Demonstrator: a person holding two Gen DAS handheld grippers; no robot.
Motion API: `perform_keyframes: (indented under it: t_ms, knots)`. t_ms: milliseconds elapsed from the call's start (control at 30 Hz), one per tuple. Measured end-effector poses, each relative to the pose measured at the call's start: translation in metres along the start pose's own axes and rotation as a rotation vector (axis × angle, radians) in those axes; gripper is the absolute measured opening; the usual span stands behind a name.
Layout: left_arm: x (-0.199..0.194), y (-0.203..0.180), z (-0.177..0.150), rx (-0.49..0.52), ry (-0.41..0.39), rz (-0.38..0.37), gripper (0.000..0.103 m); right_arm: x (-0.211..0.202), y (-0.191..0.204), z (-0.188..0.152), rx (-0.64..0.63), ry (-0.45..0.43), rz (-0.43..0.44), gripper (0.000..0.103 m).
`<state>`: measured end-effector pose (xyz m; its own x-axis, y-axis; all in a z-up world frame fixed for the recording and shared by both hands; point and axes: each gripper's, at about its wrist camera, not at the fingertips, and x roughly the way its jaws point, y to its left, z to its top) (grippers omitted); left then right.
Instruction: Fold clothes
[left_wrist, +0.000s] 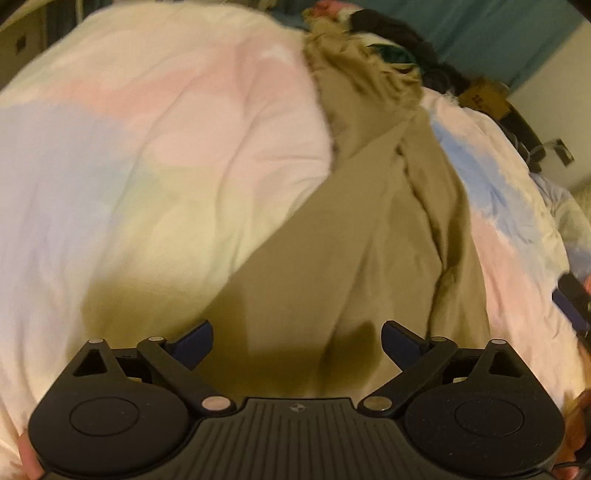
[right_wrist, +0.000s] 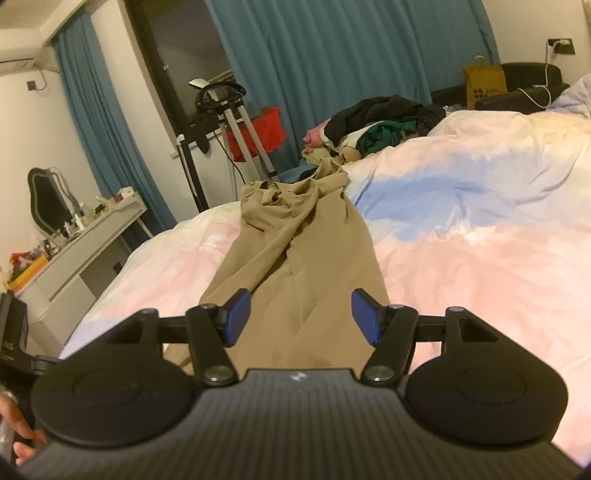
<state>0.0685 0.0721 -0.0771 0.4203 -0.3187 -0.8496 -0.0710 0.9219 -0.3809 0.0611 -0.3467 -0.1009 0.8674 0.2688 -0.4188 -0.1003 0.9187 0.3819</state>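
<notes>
Both grippers, L (left_wrist: 297, 341) & R (right_wrist: 300, 315), jaws wide, empty; khaki trousers (right_wrist: 295, 258) below, prob. untouched.

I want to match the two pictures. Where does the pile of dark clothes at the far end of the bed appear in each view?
Left wrist view: the pile of dark clothes is at the top, right of centre, past the far end of the tan trousers.
Right wrist view: the pile sits above centre, slightly right, before the blue curtain.
Shared landmark: the tan trousers point toward it.
</notes>
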Motion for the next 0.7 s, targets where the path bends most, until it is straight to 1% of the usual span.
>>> perform_keyframes:
  t_ms: [67,133,233,300,367,500,567,667,700]
  knots:
    - [0.002,0.013,0.002,-0.058,0.017,-0.030,0.094,0.002,-0.003,0.000,0.016,0.009,-0.009,0.064]
    - [0.002,0.024,0.000,-0.105,0.017,-0.053,0.090,0.005,-0.006,-0.001,0.034,0.024,-0.021,0.064]
    - [0.001,0.037,-0.004,-0.172,0.013,-0.083,0.080,0.010,-0.015,-0.002,0.082,0.048,-0.028,0.064]
    - [-0.001,0.044,-0.006,-0.216,0.004,-0.095,0.071,0.012,-0.022,-0.003,0.128,0.061,-0.027,0.064]
    - [-0.005,0.048,-0.008,-0.244,-0.007,-0.095,0.065,0.013,-0.030,-0.004,0.175,0.074,-0.022,0.064]
    - [-0.009,0.054,-0.012,-0.284,-0.035,-0.074,0.050,0.017,-0.041,-0.007,0.248,0.096,-0.016,0.064]
    - [-0.011,0.056,-0.014,-0.300,-0.051,-0.068,0.048,0.019,-0.042,-0.008,0.250,0.103,-0.013,0.064]
    - [-0.011,0.058,-0.015,-0.303,-0.058,-0.066,0.048,0.022,-0.040,-0.009,0.243,0.114,-0.012,0.064]
    - [-0.012,0.058,-0.015,-0.298,-0.061,-0.053,0.044,0.022,-0.039,-0.009,0.241,0.116,-0.012,0.064]
